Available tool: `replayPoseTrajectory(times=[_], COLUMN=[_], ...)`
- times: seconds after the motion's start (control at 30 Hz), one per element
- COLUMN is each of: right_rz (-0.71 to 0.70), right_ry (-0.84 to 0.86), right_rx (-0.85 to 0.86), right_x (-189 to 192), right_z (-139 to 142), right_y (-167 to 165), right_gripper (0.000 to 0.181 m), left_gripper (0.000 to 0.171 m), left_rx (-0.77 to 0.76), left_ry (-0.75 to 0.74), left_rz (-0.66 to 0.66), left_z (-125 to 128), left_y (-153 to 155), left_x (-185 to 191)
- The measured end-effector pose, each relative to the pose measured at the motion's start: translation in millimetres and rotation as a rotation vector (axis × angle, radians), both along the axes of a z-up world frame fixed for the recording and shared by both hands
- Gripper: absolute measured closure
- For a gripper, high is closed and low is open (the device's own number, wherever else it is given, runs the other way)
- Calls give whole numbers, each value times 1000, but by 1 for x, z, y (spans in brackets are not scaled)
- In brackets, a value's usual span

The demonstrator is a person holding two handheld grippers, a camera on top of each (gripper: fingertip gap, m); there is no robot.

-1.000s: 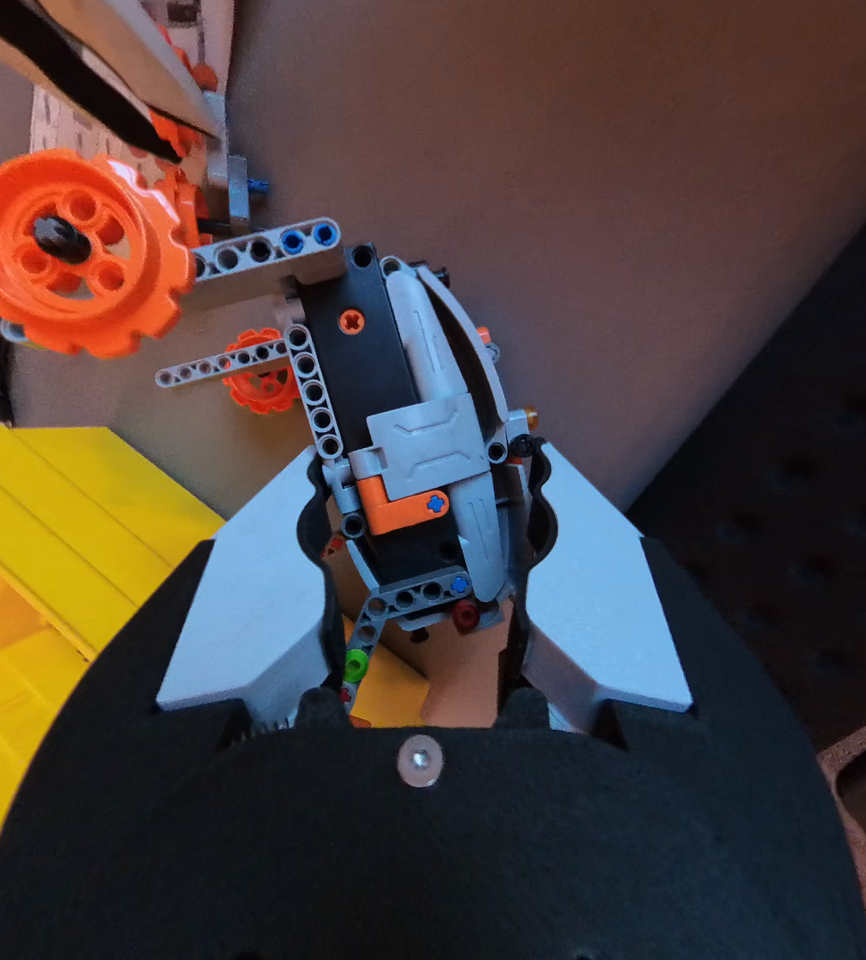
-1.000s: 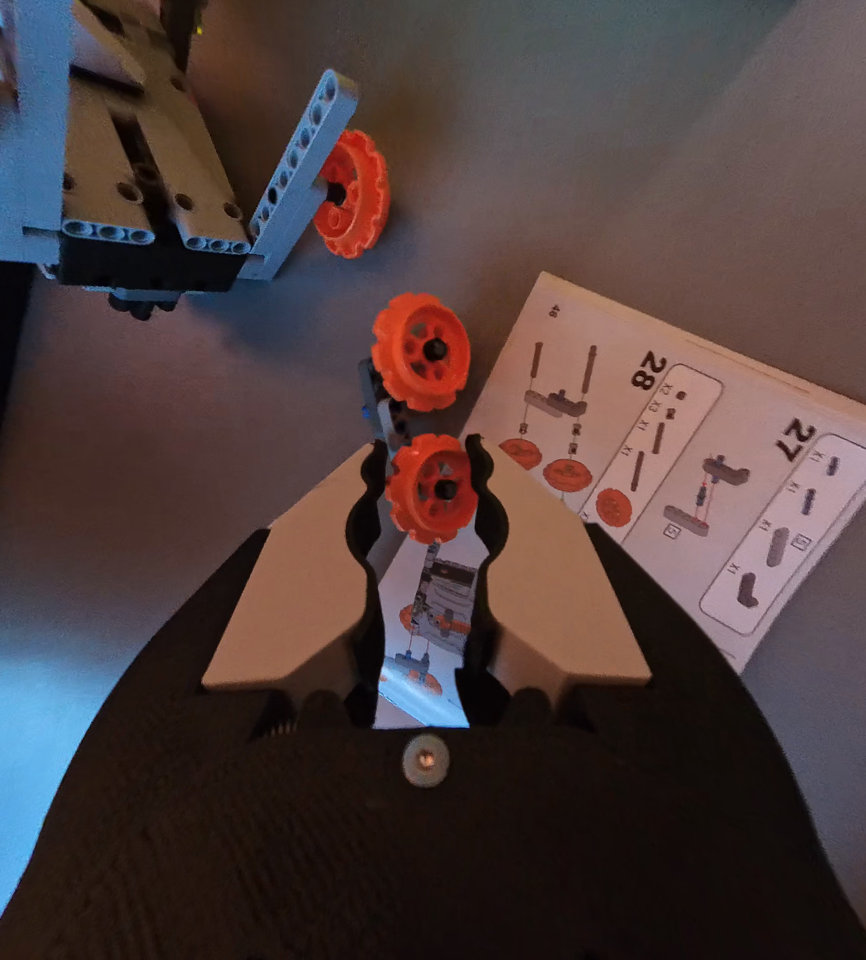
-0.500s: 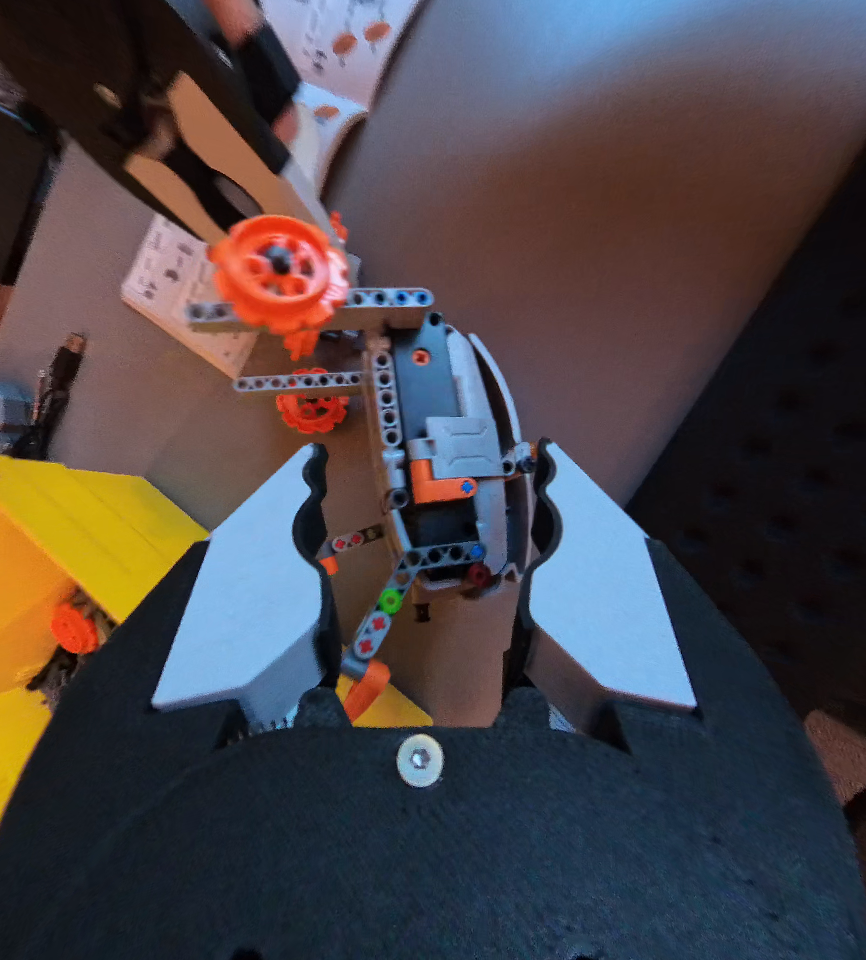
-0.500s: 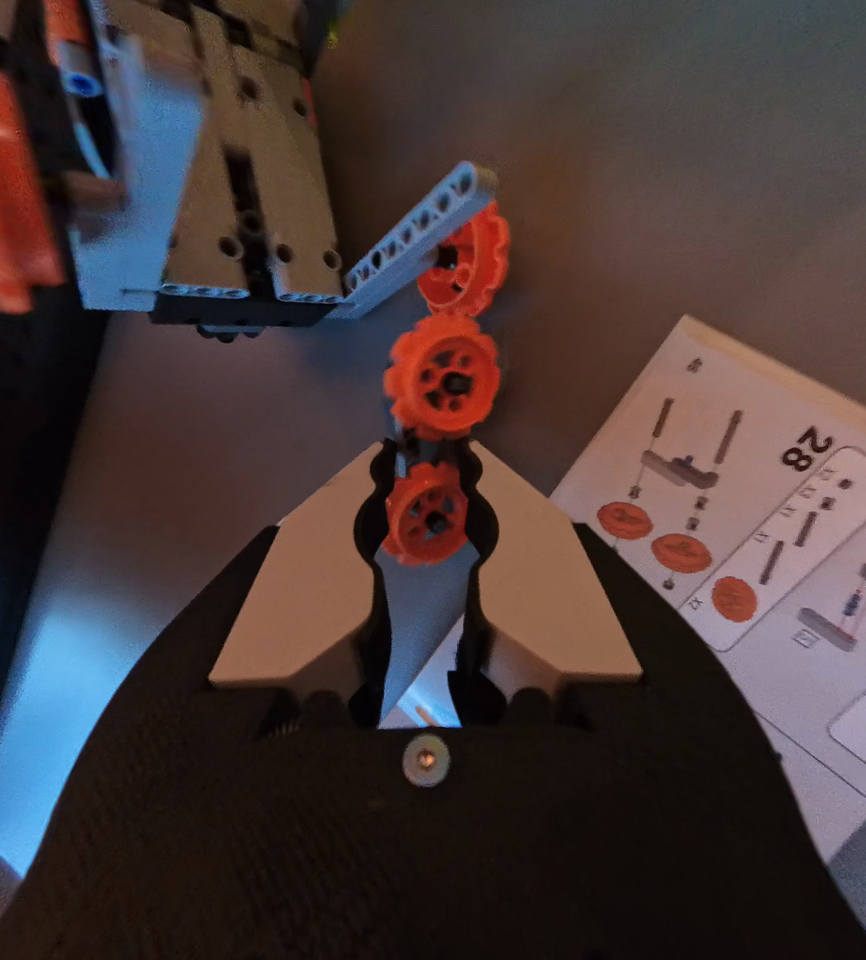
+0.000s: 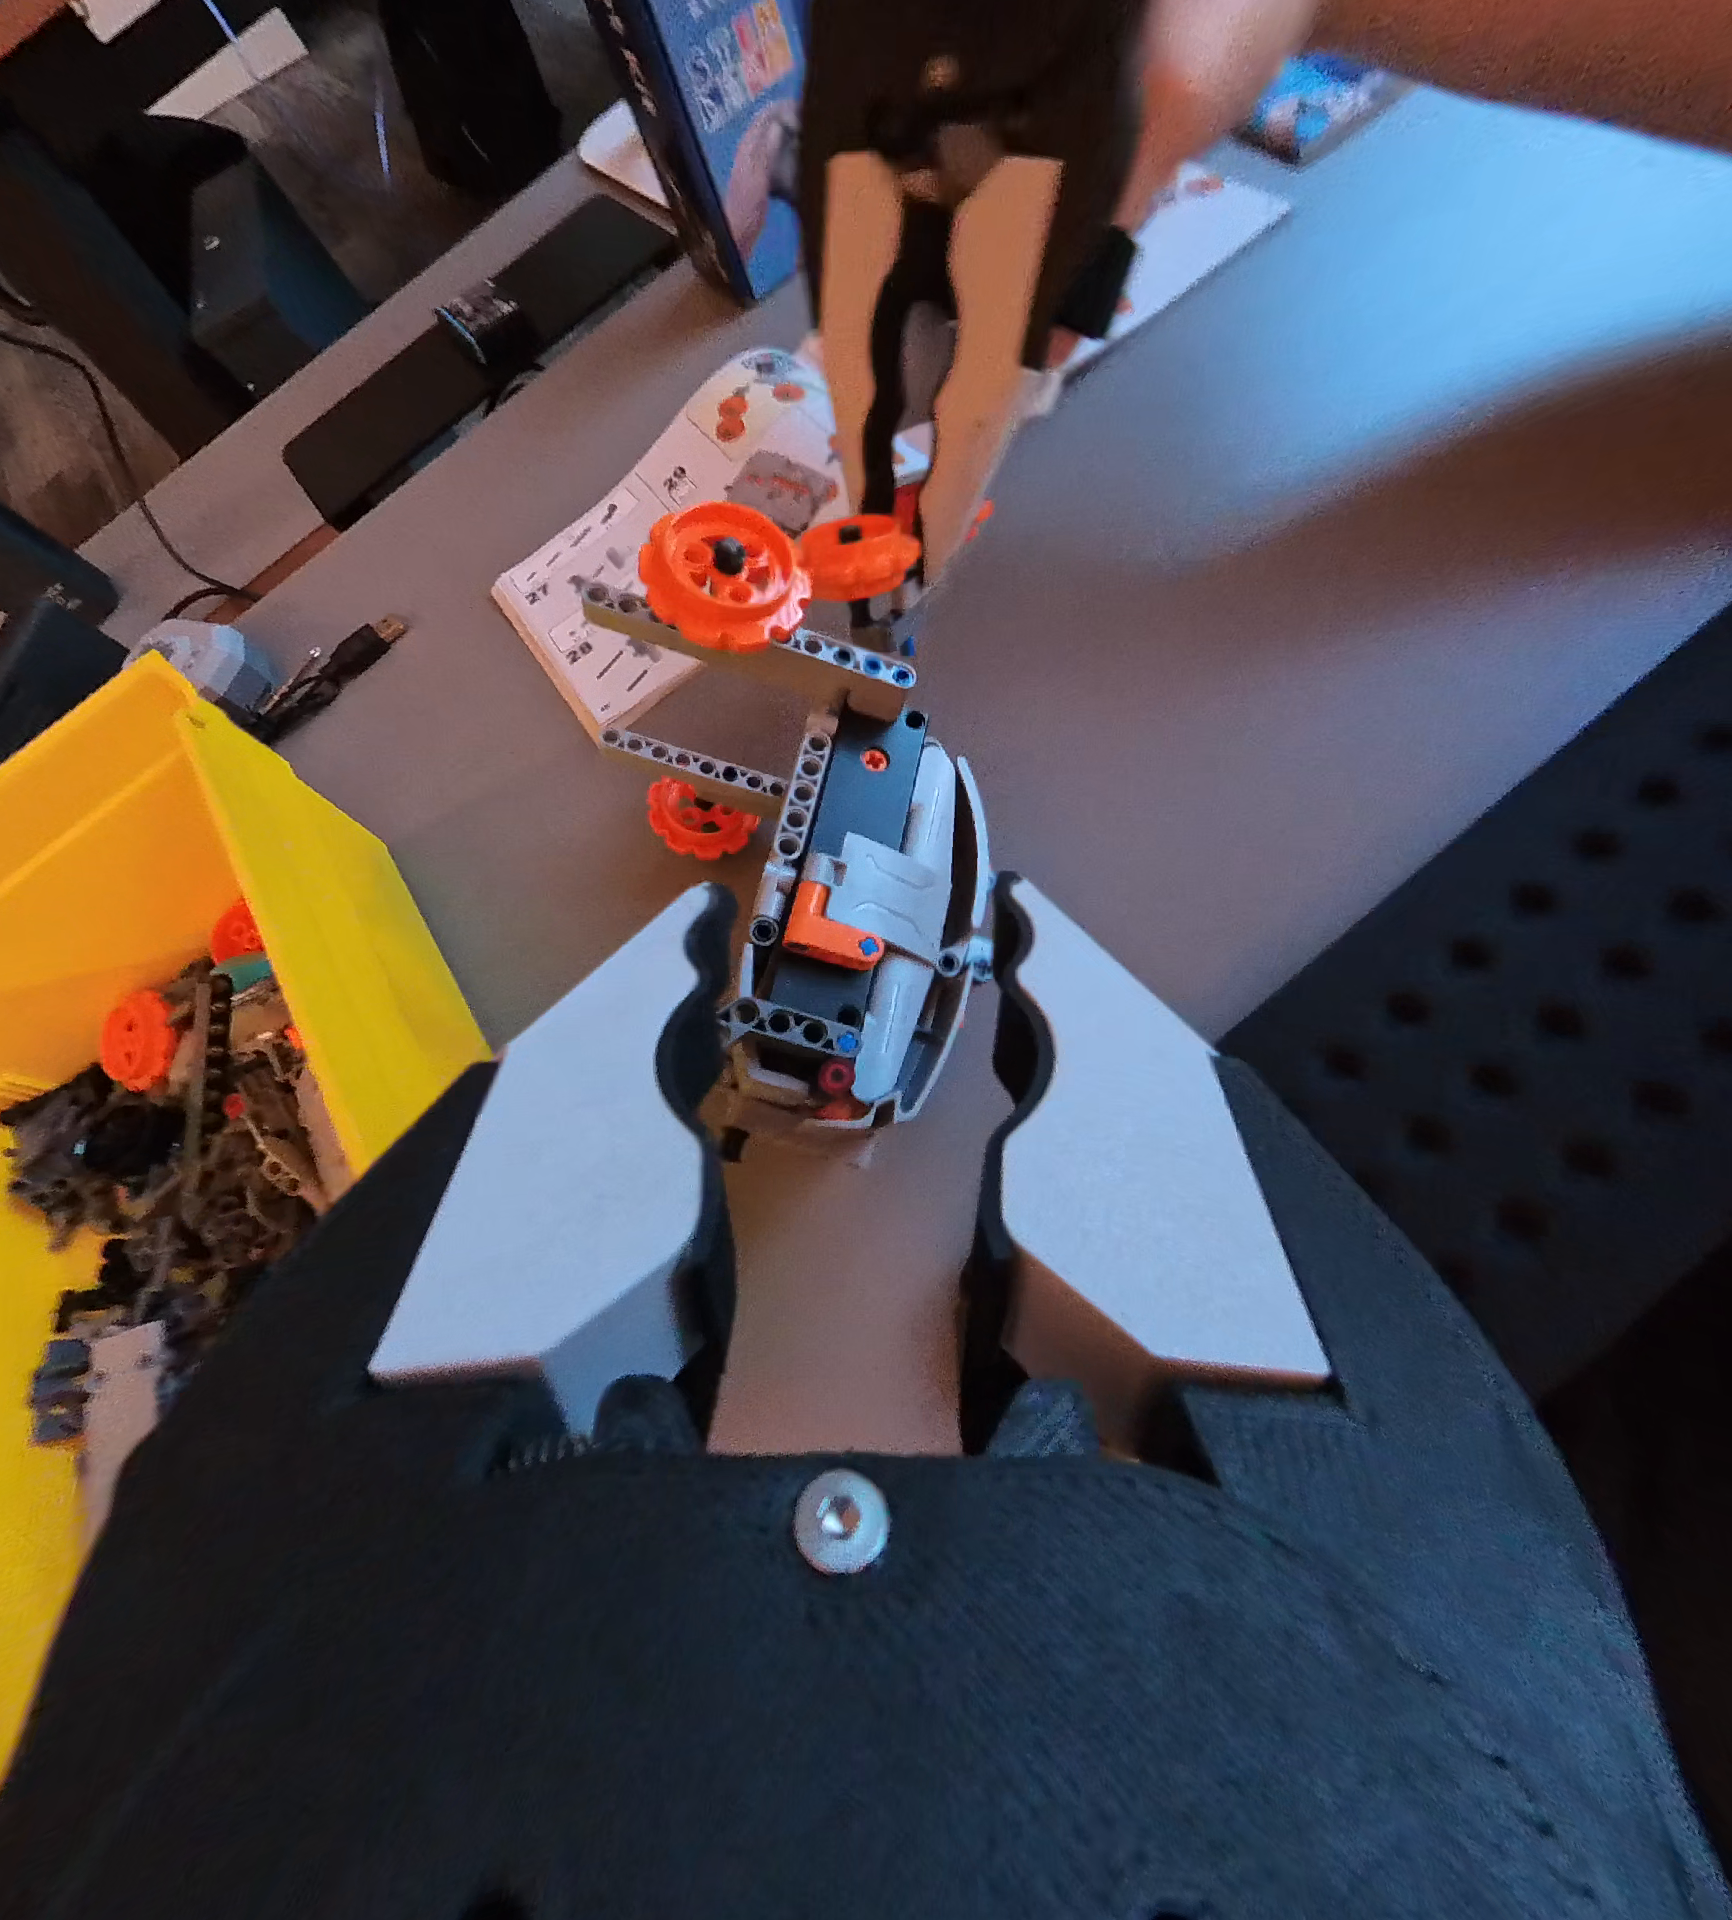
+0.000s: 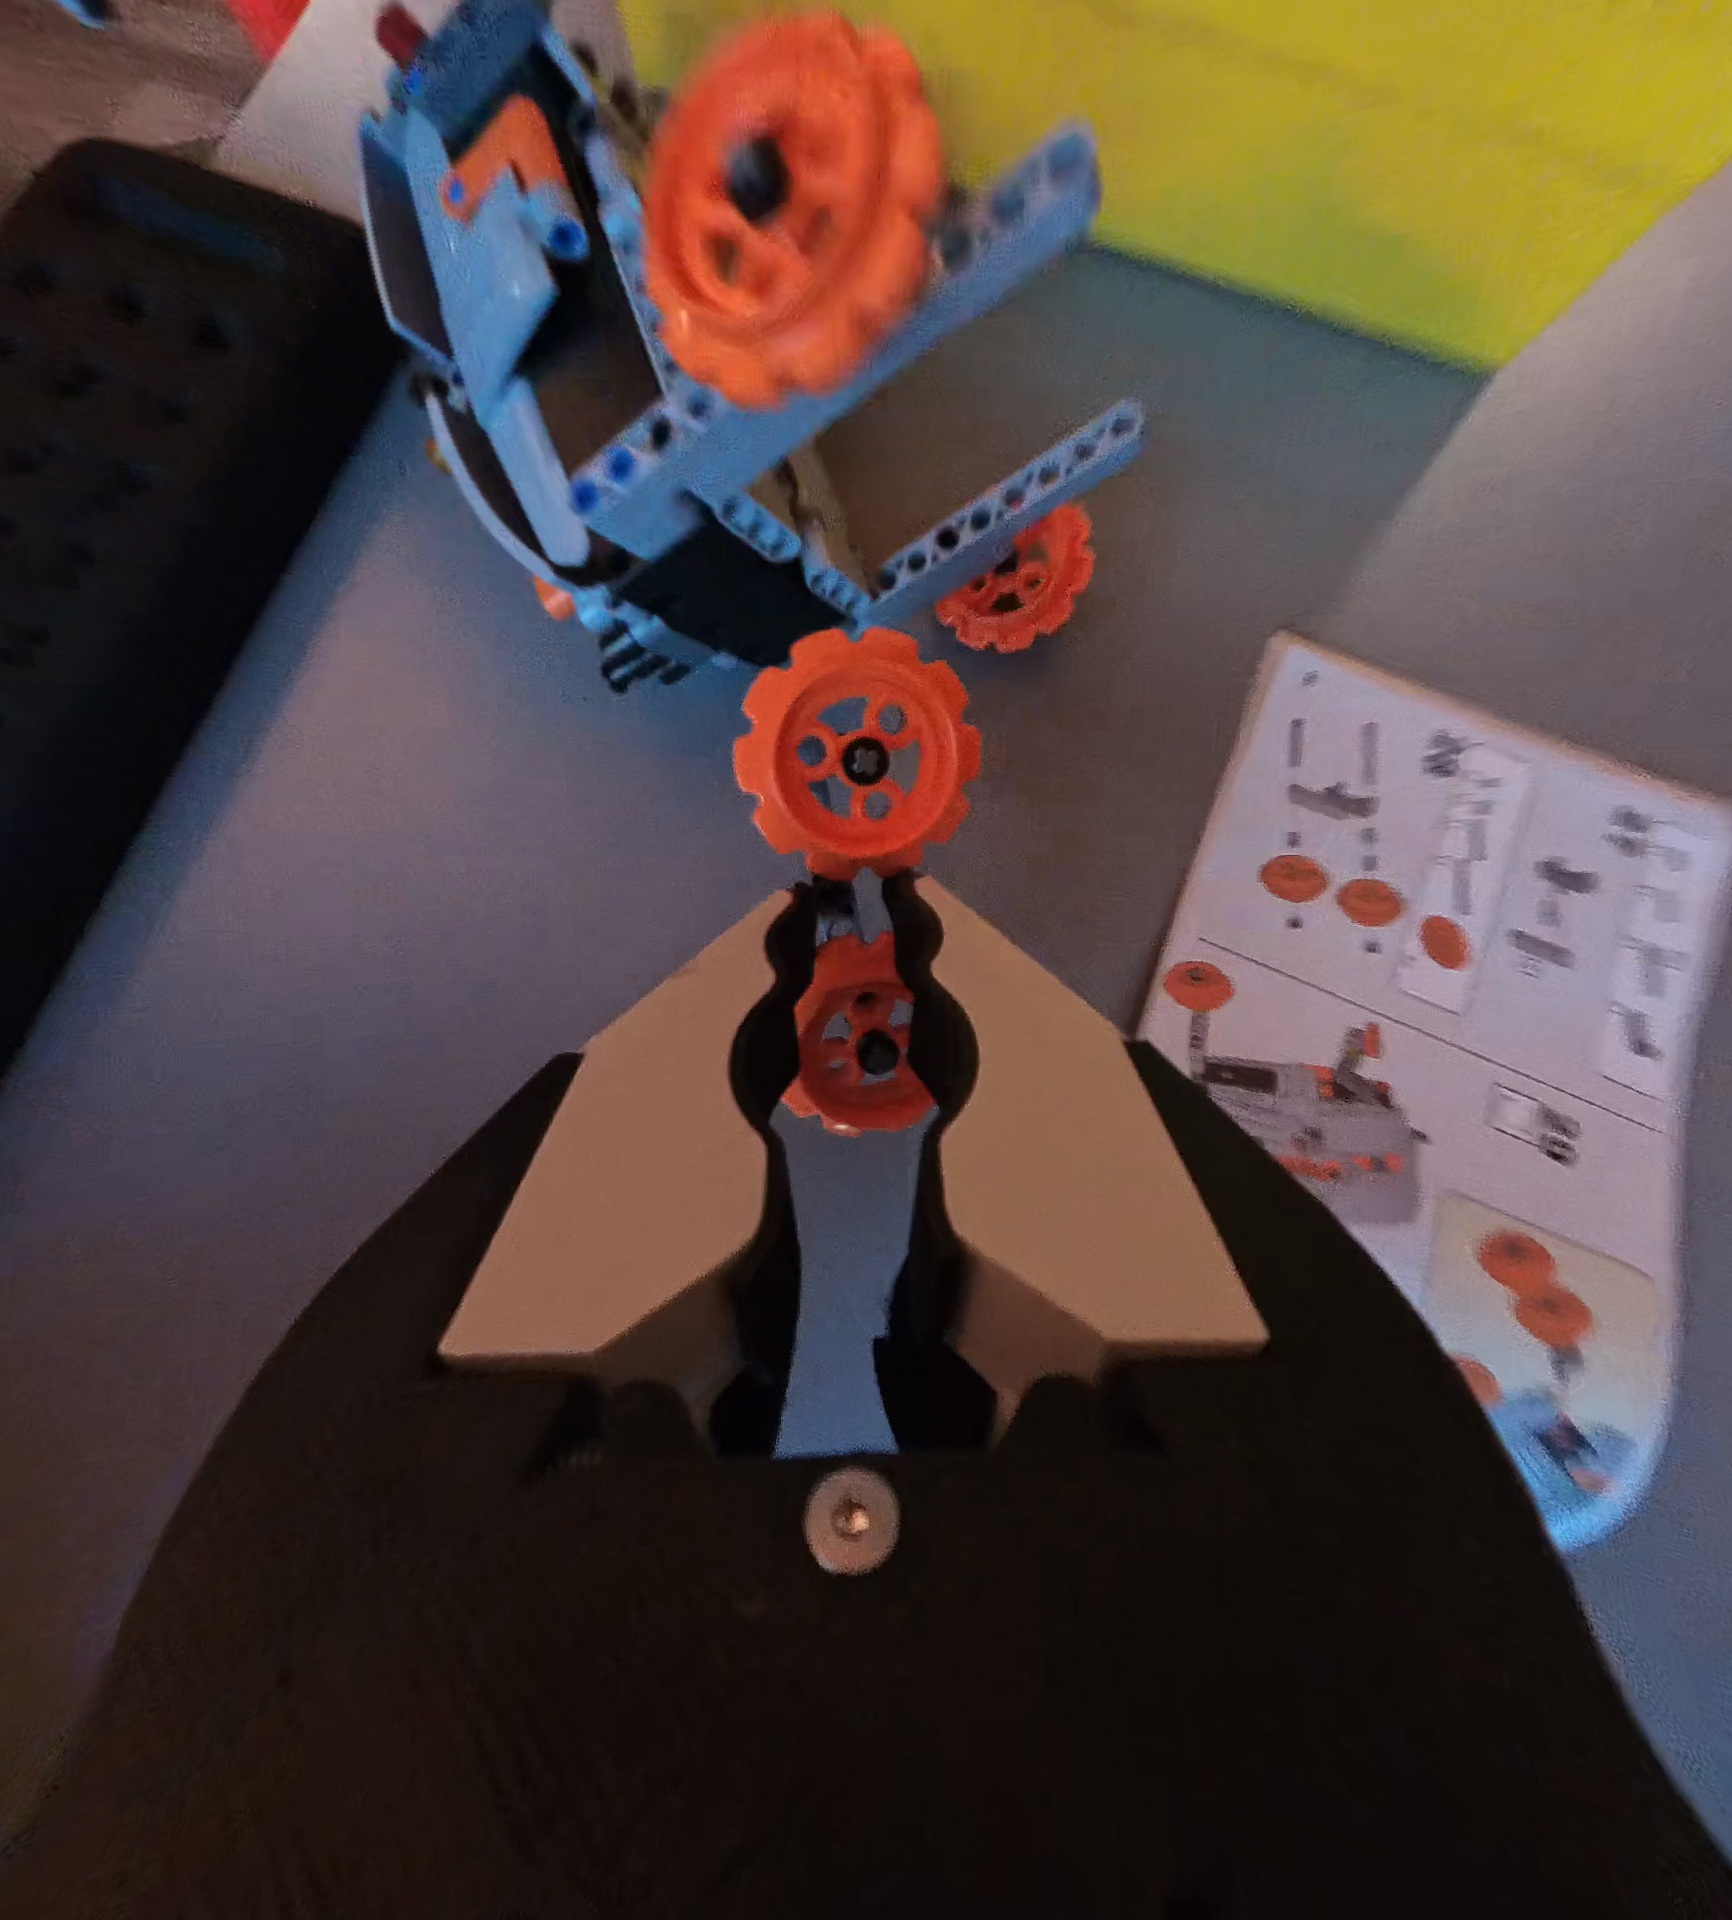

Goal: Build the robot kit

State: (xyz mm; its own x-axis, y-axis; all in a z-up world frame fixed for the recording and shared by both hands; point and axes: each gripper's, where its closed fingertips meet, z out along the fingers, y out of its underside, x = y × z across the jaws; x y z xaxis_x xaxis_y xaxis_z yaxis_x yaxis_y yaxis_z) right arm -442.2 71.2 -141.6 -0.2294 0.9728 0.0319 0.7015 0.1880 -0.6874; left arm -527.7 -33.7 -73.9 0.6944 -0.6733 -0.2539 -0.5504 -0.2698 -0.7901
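A grey, black and orange brick model [image 5: 872,914] lies on its side on the grey table [image 5: 1361,520]. It has two grey beams, one with a large orange wheel [image 5: 722,571] and one with a small wheel [image 5: 698,821]. My left gripper [image 5: 857,899] has its fingers against both sides of the model's near end. My right gripper [image 6: 857,894] is shut on a small grey piece that carries two orange wheels. One wheel [image 6: 862,1049] sits between the fingers and the other [image 6: 857,758] sticks out past the tips, just short of the model [image 6: 529,343]. The right gripper also shows in the left wrist view [image 5: 903,436].
A yellow bin [image 5: 301,883] with several loose parts stands to the left. An open instruction booklet [image 6: 1444,987] lies on the table beyond the model. A black perforated board [image 5: 1620,935] lies to the right. A blue box [image 5: 737,125] and cables [image 5: 342,665] are at the back. About 15 cm separates my left fingertips from my right.
My left gripper has drawn back along the model and its jaws have narrowed onto the near end. My right gripper has carried the two-wheel piece closer to the model.
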Motion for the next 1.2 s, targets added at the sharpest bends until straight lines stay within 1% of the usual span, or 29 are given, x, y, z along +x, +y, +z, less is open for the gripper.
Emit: replayPoseTrajectory(times=[0.13, 0.2, 0.27, 0.3, 0.33, 0.37, 0.4, 0.43, 0.47, 0.5, 0.53, 0.6, 0.67, 0.73, 0.77, 0.8, 0.83, 0.87, 0.9, 0.97, 1.0, 1.07, 1.1, 1.13, 1.17, 1.2], right_rz=[-119, -144, -163, -196, -220, -248, -269, -283, -302, -313, -320, -342, -363, -294, -246, -233, -181, -106, -28, 124, 182, 229, 253, 282, 306, 316], right_ry=[203, 231, 237, 236, 242, 252, 265, 275, 278, 284, 285, 255, 199, 167, 172, 170, 159, 139, 104, 60, 55, 36, 17, -9, -22, -3], right_rx=[259, 385, 451, 465, 446, 404, 354, 313, 295, 285, 259, 233, 289, 258, 250, 278, 310, 349, 411, 526, 544, 569, 591, 610, 630, 647], right_x=[-1, -3, -5, -5, -6, -7, -9, -10, -11, -12, -13, -16, -12, -10, -8, -5, -4, -4, -4, -7, -11, -21, -24, -25, -26, -29], right_z=[38, 44, 45, 46, 47, 48, 50, 50, 49, 49, 47, 42, 33, 22, 19, 17, 14, 8, 1, -12, -15, -15, -18, -22, -26, -27], right_y=[-33, -55, -72, -75, -79, -81, -82, -82, -78, -75, -74, -72, -68, -87, -97, -99, -104, -109, -111, -112, -114, -111, -109, -107, -107, -108], right_gripper=[167, 167, 167, 167, 167, 167, 167, 168, 178, 181, 181, 181, 181, 181, 181, 180, 166, 148, 146, 146, 147, 147, 145, 147, 158, 160], left_gripper=[142, 146, 151, 148, 140, 128, 124, 127, 131, 140, 145, 143, 139, 137, 137, 136, 137, 137, 138, 138, 137, 136, 137, 138, 138, 139], left_rx=[-5, 2, 25, 33, 37, 41, 51, 65, 77, 83, 90, 89, 23, -31, -36, -30, -24, -29, -39, -46, -42, -27, -31, -41, -53, -67], left_ry=[-143, -276, -369, -384, -374, -350, -324, -311, -305, -293, -271, -219, -208, -242, -254, -258, -251, -234, -212, -168, -143, -111, -112, -125, -147, -177], left_rz=[43, 46, 65, 69, 76, 91, 101, 96, 77, 52, 40, 38, 37, 18, 9, 9, 16, 30, 40, 34, 23, 22, 15, -2, -18, -31], left_z=[1, 10, 21, 24, 24, 22, 21, 22, 23, 24, 24, 26, 23, 18, 13, 7, 0, -8, -16, -29, -34, -41, -43, -46, -47, -48], left_y=[7, 6, 7, 7, 7, 7, 8, 7, 6, 6, 8, 18, 21, 13, 7, 1, -3, -7, -11, -17, -20, -24, -27, -32, -36, -39], left_x=[7, 14, 13, 12, 9, 4, 0, -2, -1, 0, -1, -6, -5, 3, 5, 5, 4, 2, 1, 4, 6, 9, 11, 15, 20, 26])
